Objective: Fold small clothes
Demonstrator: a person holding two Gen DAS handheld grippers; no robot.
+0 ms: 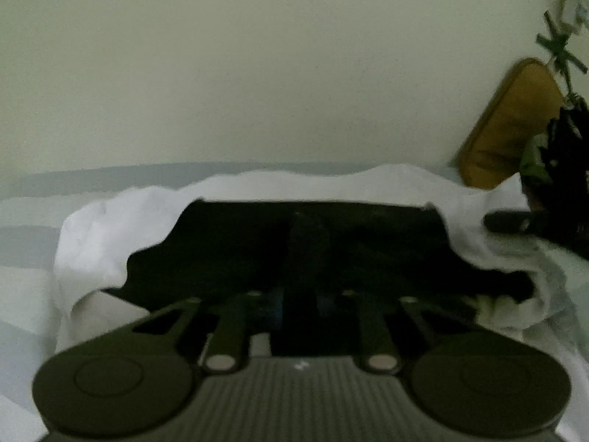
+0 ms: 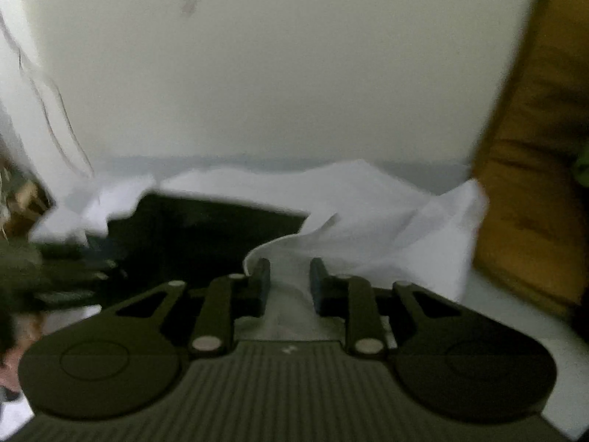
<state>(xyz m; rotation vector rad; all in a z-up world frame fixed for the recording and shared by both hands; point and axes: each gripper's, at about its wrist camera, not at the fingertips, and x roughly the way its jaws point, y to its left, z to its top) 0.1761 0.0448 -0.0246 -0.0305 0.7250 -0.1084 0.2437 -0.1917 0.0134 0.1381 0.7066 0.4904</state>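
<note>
Against a pale wall point(image 1: 279, 84), a white garment point(image 1: 110, 228) lies crumpled on a light striped surface point(image 1: 25, 258), with a dark garment point(image 1: 302, 243) spread on top of it.

From the left wrist view, the left tool point(image 1: 298, 294) sits low over the dark garment; its fingertips are lost against the black cloth, so whether they are apart or together cannot be told. A small pale mark shows on the tool's ribbed body, too blurred to read. On the wall above the dark garment is a faint squarish patch, also unreadable.

From the right wrist view, the right tool point(image 2: 289, 280) has its fingers point(image 2: 262, 280) apart, with a fold of the white garment point(image 2: 368, 213) running between them; the pads look near the cloth, but contact is unclear. Right of the dark garment point(image 2: 206, 235), a mustard cushion point(image 2: 533, 169) leans upright against the wall, touching the white garment's edge. No brand or legible writing shows anywhere.
</note>
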